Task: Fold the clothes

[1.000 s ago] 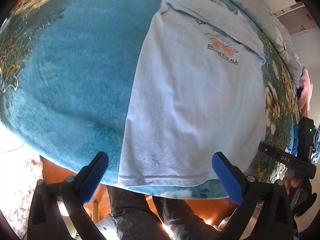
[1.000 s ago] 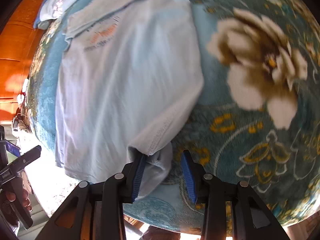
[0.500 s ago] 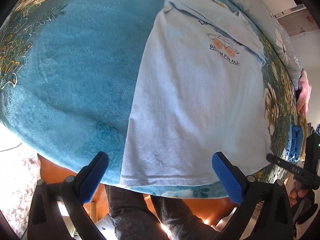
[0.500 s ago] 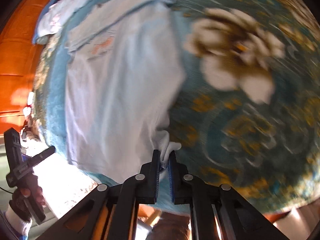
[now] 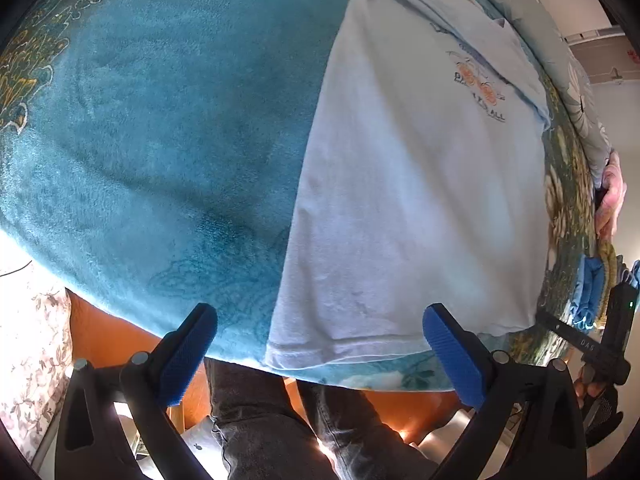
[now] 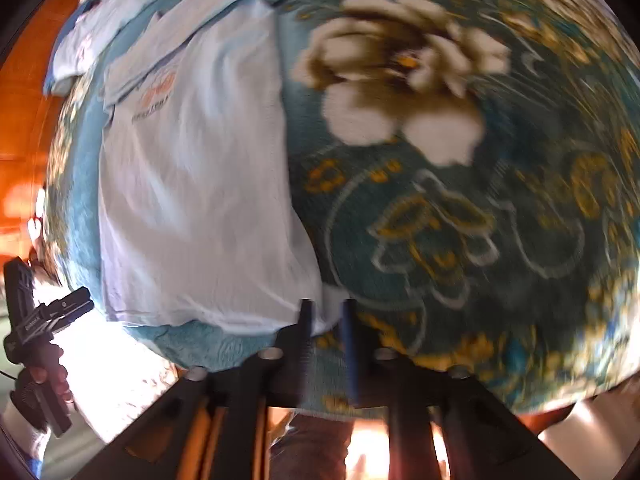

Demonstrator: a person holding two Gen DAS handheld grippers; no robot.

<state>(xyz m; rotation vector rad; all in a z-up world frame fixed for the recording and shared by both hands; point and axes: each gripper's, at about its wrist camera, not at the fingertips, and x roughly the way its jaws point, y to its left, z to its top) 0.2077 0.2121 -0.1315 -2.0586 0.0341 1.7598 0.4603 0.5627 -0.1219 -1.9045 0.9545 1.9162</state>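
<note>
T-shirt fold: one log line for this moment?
T-shirt flat on blanket | left gripper open above hem | right gripper at hem corner, grip unclear

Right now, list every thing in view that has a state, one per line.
T-shirt: laid flat on the blanket, sleeves folded in, printed side up, hem at the near edge.
Left gripper: open wide, holding nothing, above the hem.
Right gripper: jaws nearly together at the T-shirt's hem corner; grip unclear through blur.
Teal floral blanket: spread flat.
</note>
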